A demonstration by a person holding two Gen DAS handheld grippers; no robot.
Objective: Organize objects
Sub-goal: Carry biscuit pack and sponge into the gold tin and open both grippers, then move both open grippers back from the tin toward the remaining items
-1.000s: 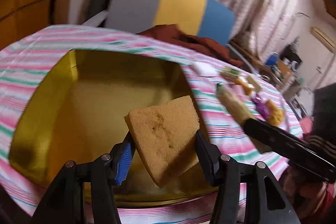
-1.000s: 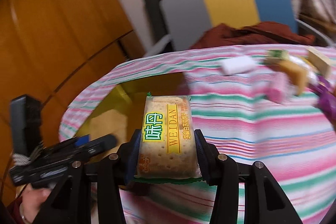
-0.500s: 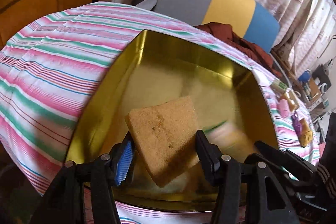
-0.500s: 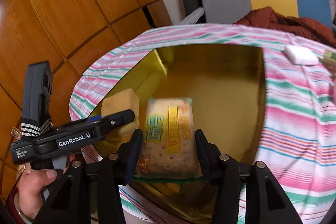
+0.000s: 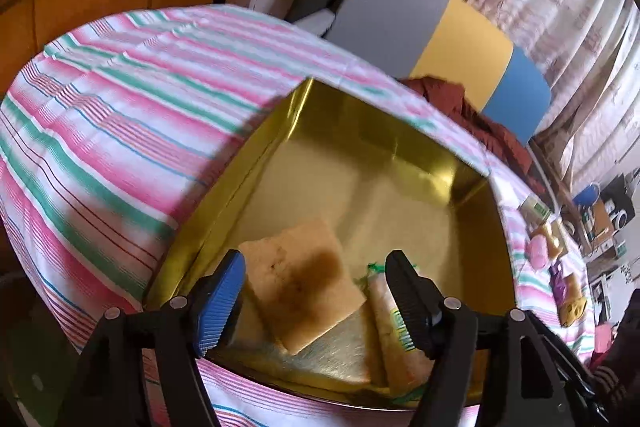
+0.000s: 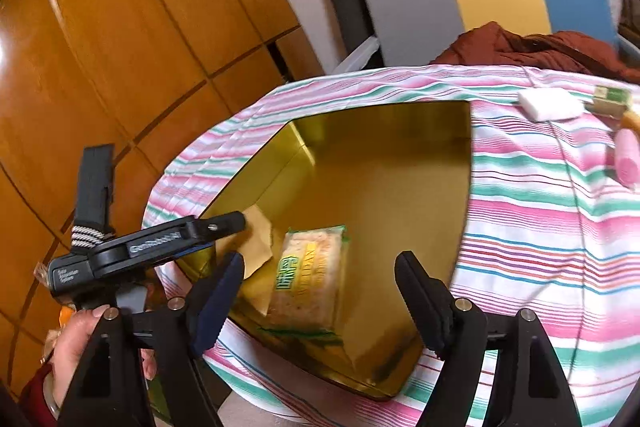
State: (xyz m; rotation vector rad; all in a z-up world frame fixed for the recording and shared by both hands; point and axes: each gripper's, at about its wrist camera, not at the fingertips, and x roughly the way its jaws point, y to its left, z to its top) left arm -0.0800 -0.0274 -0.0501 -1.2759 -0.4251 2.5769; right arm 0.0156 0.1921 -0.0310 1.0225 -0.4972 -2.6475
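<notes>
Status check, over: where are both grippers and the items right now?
Left gripper open, right gripper open. Tan square sponge and green-lettered biscuit packet lie inside gold metal tin. Nothing blocking.

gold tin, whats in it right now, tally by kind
In the gold tin:
yellow sponge: 1
Weidan biscuit pack: 1
Total: 2
Both grippers, left and right, are open above them.
</notes>
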